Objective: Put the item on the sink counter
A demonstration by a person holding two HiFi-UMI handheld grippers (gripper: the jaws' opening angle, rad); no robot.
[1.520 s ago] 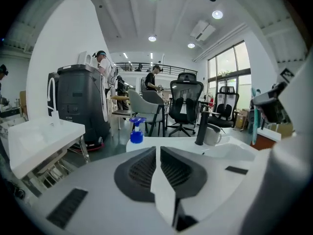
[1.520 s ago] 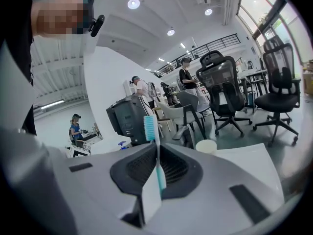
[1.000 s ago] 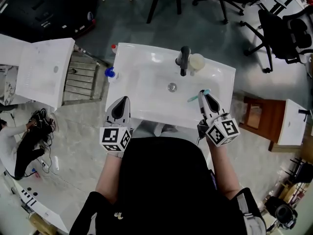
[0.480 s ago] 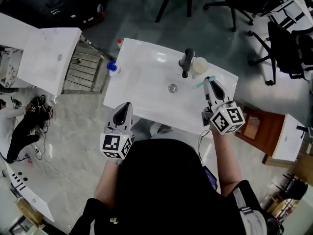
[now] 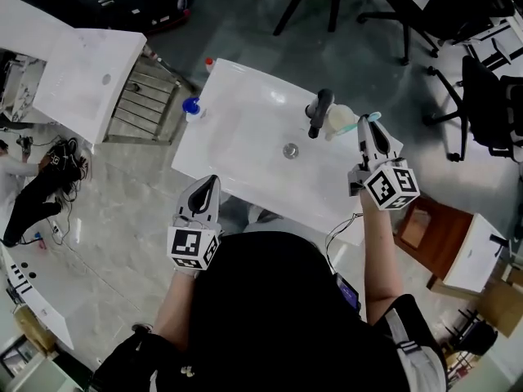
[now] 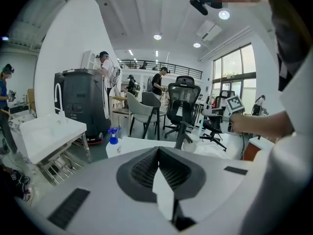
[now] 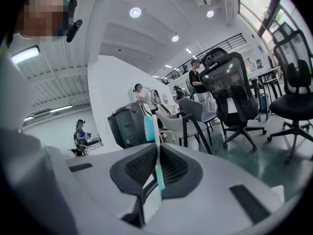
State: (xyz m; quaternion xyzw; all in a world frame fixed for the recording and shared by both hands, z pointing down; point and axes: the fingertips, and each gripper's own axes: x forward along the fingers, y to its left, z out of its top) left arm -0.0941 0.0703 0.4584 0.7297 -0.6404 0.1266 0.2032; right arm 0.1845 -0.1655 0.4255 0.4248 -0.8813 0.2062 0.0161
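– White sink (image 5: 245,129) in the middle, I see. Where is the toothbrush (image 7: 150,126)?
– It is in the right gripper (image 5: 372,127). The two jaws are pressed together on its teal handle. The brush end sticks up past the tips, with the blue bristles facing left in the right gripper view
– Is it lying on the sink yet?
– No. It is held up over the far right corner of the sink, just beside the cream cup (image 5: 341,119)
– Where does the cup stand?
– On the back edge of the sink, right next to the dark tap (image 5: 319,109). I cannot tell if they touch
– What about the left gripper (image 5: 207,188)?
– It is at the near edge of the sink, close to the near left corner. Its jaws are closed tight, and nothing is between them
– Anything else on the sink?
– A small bottle (image 5: 193,106) with a blue top stands at the far left corner. A round metal drain (image 5: 290,149) sits in the bowl, in front of the tap
– And around it?
– A second basin (image 5: 90,80), also white, off to the left, and black office chairs (image 5: 490,88) on the grey floor beyond
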